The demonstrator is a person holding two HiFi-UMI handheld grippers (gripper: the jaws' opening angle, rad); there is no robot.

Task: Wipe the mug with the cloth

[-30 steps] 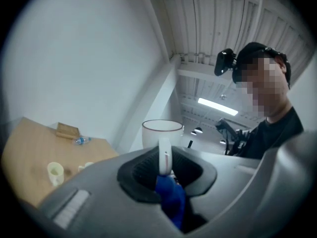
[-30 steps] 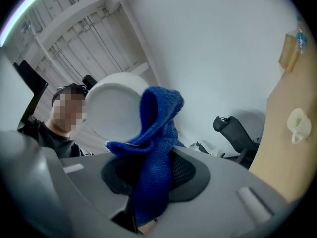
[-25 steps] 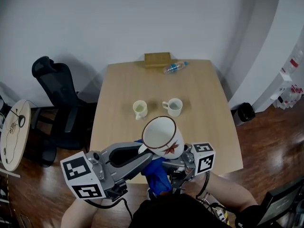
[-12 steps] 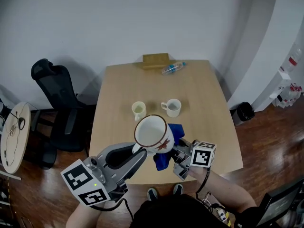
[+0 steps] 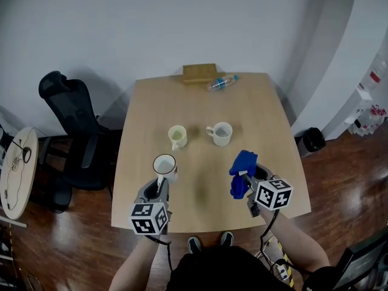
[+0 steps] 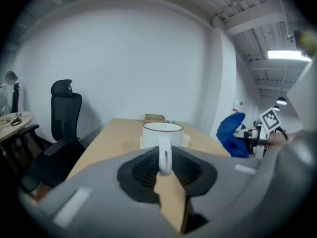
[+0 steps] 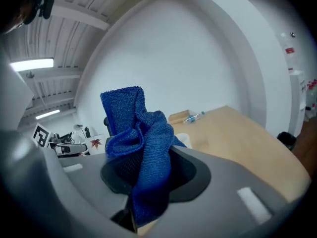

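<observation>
Mug (image 5: 164,164) upright, handle pinched between the left gripper (image 5: 160,183) jaws; cloth (image 5: 241,164) clamped in the right gripper (image 5: 245,185) jaws, well apart from it; no contact, so wiping seems either done or yet to come.

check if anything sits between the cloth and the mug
Nothing visible does. The mug, held by its handle in the left tongs, and the cloth in the right tongs are apart over bare table; a yellowish cup and a white cup stand farther back.
</observation>
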